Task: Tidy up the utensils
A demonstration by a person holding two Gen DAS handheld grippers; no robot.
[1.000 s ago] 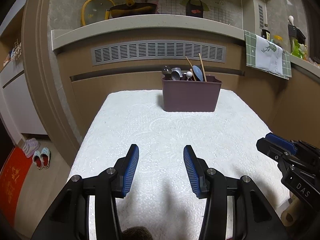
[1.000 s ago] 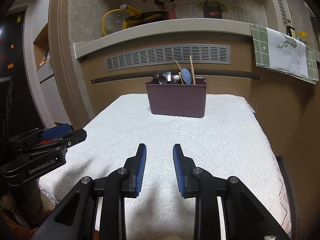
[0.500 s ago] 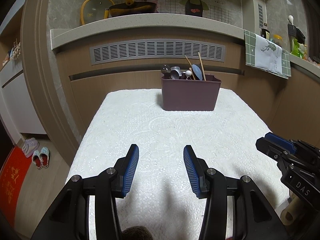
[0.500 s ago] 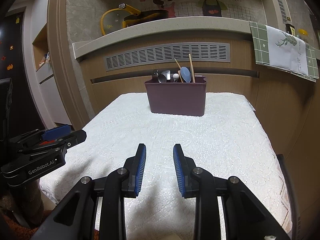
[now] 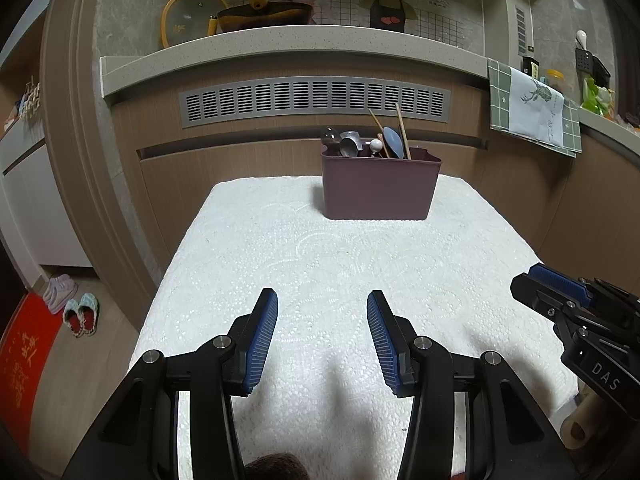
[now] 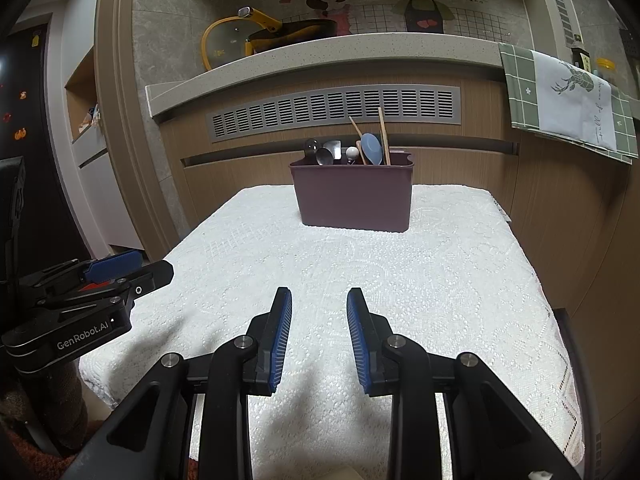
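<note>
A dark purple utensil bin (image 5: 378, 188) stands at the far end of the white cloth-covered table (image 5: 320, 264); it also shows in the right wrist view (image 6: 352, 194). In it stand metal spoons (image 5: 349, 145), a blue spoon (image 5: 393, 142) and wooden chopsticks (image 5: 402, 130). My left gripper (image 5: 322, 304) is open and empty over the near part of the table. My right gripper (image 6: 319, 302) is open and empty, also near the front. Each gripper shows at the edge of the other's view.
A wooden counter wall with a grey vent (image 5: 316, 100) rises right behind the table. A green towel (image 5: 534, 110) hangs at the right. Slippers (image 5: 80, 314) and a red mat (image 5: 20, 360) lie on the floor at the left.
Both views have shifted very slightly; the bin sits a touch lower in the frames. The jaws of both grippers stand as before.
</note>
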